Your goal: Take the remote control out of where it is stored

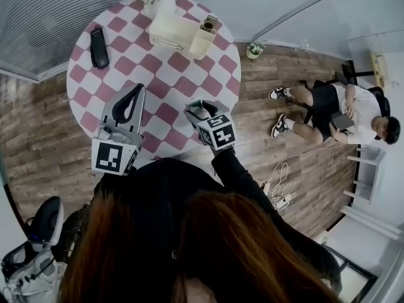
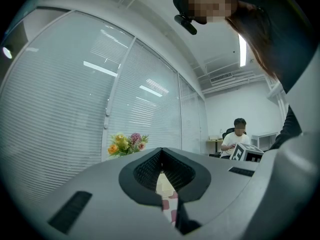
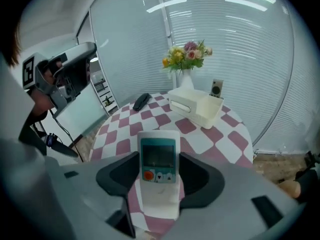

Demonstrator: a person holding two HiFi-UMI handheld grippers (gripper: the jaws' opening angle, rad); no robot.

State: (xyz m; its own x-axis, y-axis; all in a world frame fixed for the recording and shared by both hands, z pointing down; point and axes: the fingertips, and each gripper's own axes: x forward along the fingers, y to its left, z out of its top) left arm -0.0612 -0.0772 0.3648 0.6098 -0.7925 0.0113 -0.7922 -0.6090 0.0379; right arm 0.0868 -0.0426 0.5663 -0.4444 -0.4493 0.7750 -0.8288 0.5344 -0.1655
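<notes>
Floor [image 1: 38, 137]: wood planks running under round checked table [image 1: 165, 87]; walls: slatted blinds [image 1: 38, 17] covering glazing; light: ceiling strip [image 2: 242, 49] glowing

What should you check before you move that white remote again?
1. White remote sits between the right gripper's jaws: ok.
2. The remote is out of the cream storage box and apart from it: ok.
3. There are free squares on the checkered table in front of the box to set it down: ok.
4. Left gripper has its jaws together with nothing in them, and is off to the side: ok.
5. Black remote lies far off near the table's edge, out of the way: ok.
6. The grip is firm enough not to slip: cannot tell.
</notes>
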